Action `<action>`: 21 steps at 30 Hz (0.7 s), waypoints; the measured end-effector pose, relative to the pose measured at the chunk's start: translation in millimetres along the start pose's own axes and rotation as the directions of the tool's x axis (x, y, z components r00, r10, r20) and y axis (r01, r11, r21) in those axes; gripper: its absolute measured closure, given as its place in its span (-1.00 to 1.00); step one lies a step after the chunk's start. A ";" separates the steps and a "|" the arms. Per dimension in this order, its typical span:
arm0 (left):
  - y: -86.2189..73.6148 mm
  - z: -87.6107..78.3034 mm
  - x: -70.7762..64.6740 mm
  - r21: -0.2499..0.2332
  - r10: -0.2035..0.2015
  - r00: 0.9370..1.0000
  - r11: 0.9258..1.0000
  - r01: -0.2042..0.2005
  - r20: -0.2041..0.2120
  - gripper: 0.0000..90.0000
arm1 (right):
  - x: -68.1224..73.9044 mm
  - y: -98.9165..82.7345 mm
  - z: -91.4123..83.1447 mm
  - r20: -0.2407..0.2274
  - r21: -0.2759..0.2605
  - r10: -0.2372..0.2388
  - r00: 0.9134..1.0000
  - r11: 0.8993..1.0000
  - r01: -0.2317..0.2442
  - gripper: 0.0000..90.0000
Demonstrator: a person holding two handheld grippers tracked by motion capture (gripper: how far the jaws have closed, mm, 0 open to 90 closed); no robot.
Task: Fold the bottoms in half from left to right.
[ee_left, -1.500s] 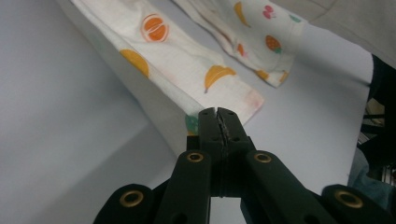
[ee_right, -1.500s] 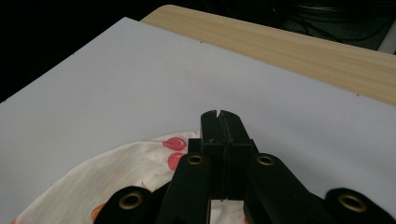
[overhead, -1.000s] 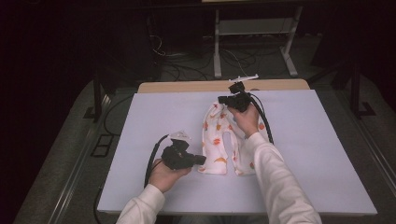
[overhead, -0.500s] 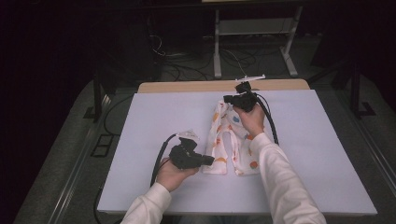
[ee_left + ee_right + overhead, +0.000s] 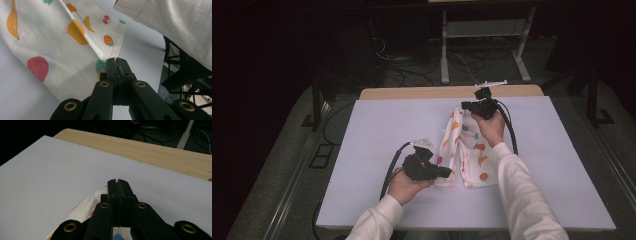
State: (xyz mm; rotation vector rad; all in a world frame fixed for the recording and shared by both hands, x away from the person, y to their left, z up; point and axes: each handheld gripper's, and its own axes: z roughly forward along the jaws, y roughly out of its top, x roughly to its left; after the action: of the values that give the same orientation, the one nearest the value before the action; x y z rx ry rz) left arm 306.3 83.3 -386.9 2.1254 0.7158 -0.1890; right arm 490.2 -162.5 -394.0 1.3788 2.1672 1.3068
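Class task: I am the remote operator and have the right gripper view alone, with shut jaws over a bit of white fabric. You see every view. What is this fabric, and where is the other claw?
Observer: It is a fruit-print cloth, lying long and narrow on the white table.
Operator: And the other claw?
Observer: The left claw is shut at the cloth's near end, on its edge.
Operator: Which end is mine?
Observer: The right claw is at the far end, beside the wooden strip.
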 end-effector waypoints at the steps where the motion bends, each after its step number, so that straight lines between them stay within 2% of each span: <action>1: 1.3 1.1 -1.0 -0.002 0.006 1.000 1.000 -0.006 0.001 0.99 | -1.5 0.0 -0.8 0.000 0.001 0.004 1.000 1.000 -0.004 0.97; 21: 28.4 28.7 -15.0 -0.014 0.034 0.999 0.999 -0.033 0.036 0.98 | -30.6 4.5 -14.0 -0.001 0.004 0.027 1.000 1.000 -0.027 0.97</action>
State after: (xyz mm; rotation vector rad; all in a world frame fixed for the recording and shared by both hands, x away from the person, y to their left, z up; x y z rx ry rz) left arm 313.1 41.5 -379.3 2.1148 0.6581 -0.2037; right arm 500.1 -194.7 -389.7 1.4140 2.1606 1.3130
